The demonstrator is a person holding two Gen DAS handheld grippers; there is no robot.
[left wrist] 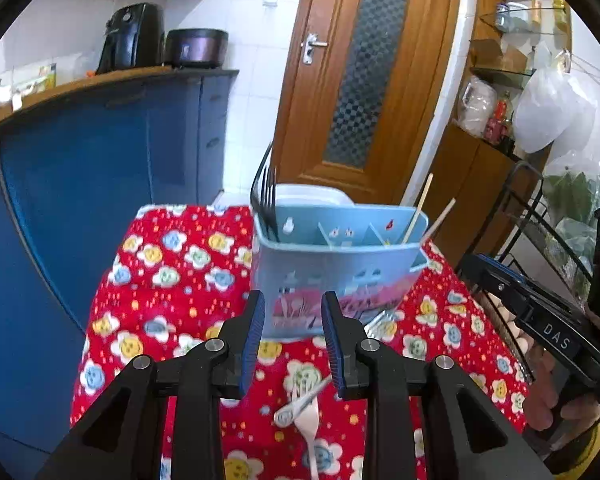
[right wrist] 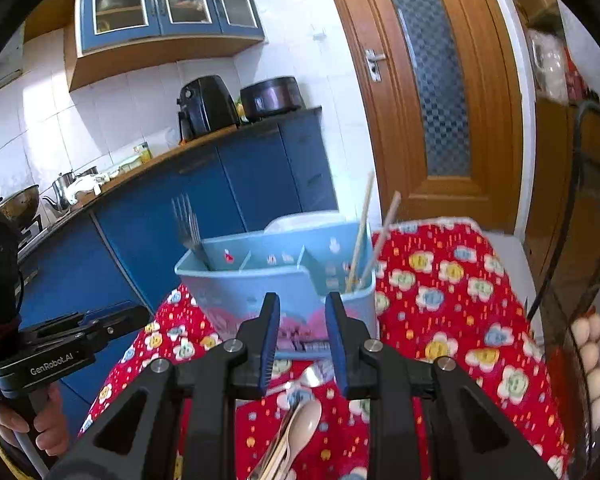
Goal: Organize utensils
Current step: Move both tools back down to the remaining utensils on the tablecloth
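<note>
Left wrist view: shows one white plastic fork flat on the red flowered cloth of the counter, just below the left gripper, with one small metal spoon lying across its head. Looks light, thin and a little springy, so likely to skate on the cloth if nudged. Best taken across the bare handle, below the crossing, so as not to drag the spoon along.

Right wrist view: shows one pale plastic spoon, equally light, resting on a bundle of metal cutlery that looks stiffer, heavier and slicker. Cannot count the bundle, as the pieces overlap. Best pinched at the neck, clear of the metal beneath.

Behind both heaps stands one blue caddy, split by dividers. Holds dark forks at one end, at least two, tines up, and two chopsticks at the other. Appears empty in the middle compartments.

Fingers of the left gripper stand apart, gripping nothing. Same for the right gripper: apart, nothing between. Beyond the cloth, a basket of eggs; worth keeping clear of.
</note>
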